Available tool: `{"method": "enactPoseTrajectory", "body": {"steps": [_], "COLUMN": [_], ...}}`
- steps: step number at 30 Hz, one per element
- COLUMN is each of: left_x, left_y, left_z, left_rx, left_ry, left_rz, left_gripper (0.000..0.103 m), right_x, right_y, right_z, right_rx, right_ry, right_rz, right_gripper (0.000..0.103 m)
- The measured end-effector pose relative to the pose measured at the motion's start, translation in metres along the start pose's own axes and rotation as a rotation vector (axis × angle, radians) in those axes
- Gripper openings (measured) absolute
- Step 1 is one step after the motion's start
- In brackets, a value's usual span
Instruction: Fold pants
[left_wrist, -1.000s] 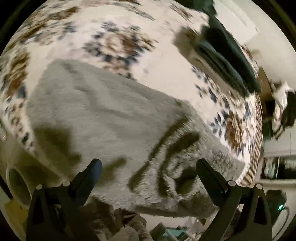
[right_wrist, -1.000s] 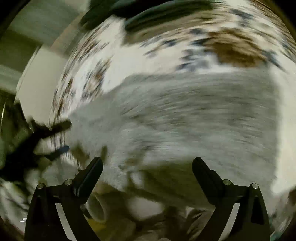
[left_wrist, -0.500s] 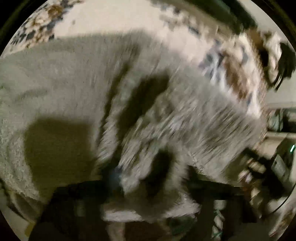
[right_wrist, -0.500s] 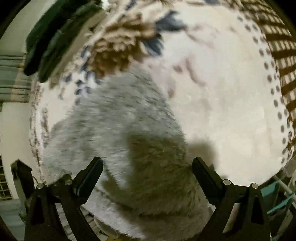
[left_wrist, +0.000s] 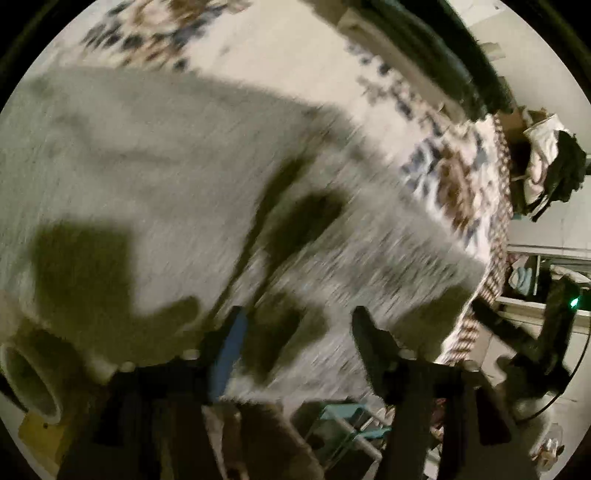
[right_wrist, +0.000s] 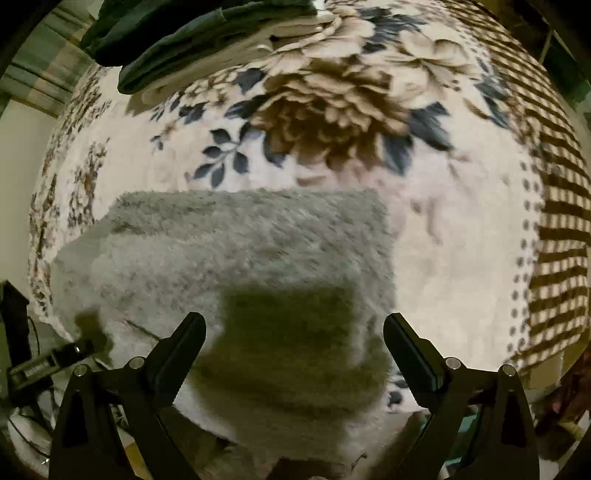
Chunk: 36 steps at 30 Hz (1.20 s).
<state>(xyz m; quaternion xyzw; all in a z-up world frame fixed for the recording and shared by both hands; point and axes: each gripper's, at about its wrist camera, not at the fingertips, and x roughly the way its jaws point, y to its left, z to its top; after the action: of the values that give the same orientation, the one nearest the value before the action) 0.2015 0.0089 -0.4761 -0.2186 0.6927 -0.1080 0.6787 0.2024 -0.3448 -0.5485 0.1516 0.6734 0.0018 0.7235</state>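
While the grey fleece pants (right_wrist: 255, 258) lie already doubled into a blocky shape on the floral blanket (right_wrist: 332, 110), my right gripper (right_wrist: 294, 343) hovers over them, jaws spread, empty. My left gripper (left_wrist: 299, 339) is part-open over a crease; grip unclear. Another fold and smoothing probably remain.

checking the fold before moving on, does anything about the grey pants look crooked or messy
Mostly neat. In the right wrist view the grey pants lie as a squarish folded block on the floral blanket, far edge straight. The left side steps out unevenly. The left wrist view is too blurred to judge creases.
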Motion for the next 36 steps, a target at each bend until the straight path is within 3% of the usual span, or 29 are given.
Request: {"method": "enactPoseTrajectory", "body": {"steps": [3,6,8,9,11,13,15,18,23,27,28,29,30,31,36], "left_x": [0.017,0.040,0.052,0.054,0.054,0.052,0.052,0.051,0.047,0.030,0.025,0.020,0.015,0.011,0.018], "left_y": [-0.019,-0.026,-0.030,-0.030,-0.026,-0.023,-0.023,-0.023,-0.016,-0.007,-0.005,-0.002,0.000,0.002,-0.004], "left_z": [0.030,0.051,0.063,0.067,0.076,0.079,0.080,0.080,0.080,0.067,0.064,0.059,0.054,0.048,0.040], "left_rx": [0.042,0.108,0.157,0.175,0.179,0.168,0.170,0.162,0.105,0.043,0.027,0.014,0.002,-0.008,0.014], "left_ry": [-0.004,-0.001,-0.011,-0.016,-0.015,-0.009,-0.004,0.006,0.026,0.049,0.051,0.048,0.043,0.037,0.028], "left_rz": [-0.015,0.019,0.038,0.045,0.046,0.034,0.036,0.031,-0.016,-0.080,-0.094,-0.105,-0.110,-0.110,-0.071], "left_gripper": [0.061,0.060,0.048,0.037,0.033,0.033,0.032,0.032,0.033,0.035,0.036,0.038,0.049,0.057,0.058], "right_x": [0.008,-0.004,-0.008,-0.007,-0.001,0.013,0.032,0.048,0.055,0.044,0.036,0.023,0.013,-0.001,-0.027], "right_y": [-0.003,-0.010,-0.004,0.003,0.020,0.037,0.053,0.081,0.115,0.087,0.078,0.060,0.047,0.027,-0.046], "right_z": [0.003,-0.014,-0.027,-0.033,-0.043,-0.048,-0.053,-0.074,-0.131,-0.139,-0.137,-0.131,-0.128,-0.121,-0.084], "right_rx": [0.021,0.041,0.034,0.022,-0.014,-0.035,-0.037,-0.097,-0.273,-0.175,-0.140,-0.077,-0.034,0.022,0.172], "right_ry": [0.010,0.019,0.027,0.035,0.028,0.039,0.070,0.129,0.260,0.311,0.302,0.269,0.236,0.184,0.021], "right_rz": [-0.005,0.034,0.081,0.121,0.193,0.250,0.298,0.338,0.340,0.385,0.405,0.421,0.421,0.415,0.282], "right_gripper": [0.099,0.099,0.099,0.098,0.096,0.085,0.056,0.048,0.048,0.049,0.051,0.061,0.072,0.074,0.083]}}
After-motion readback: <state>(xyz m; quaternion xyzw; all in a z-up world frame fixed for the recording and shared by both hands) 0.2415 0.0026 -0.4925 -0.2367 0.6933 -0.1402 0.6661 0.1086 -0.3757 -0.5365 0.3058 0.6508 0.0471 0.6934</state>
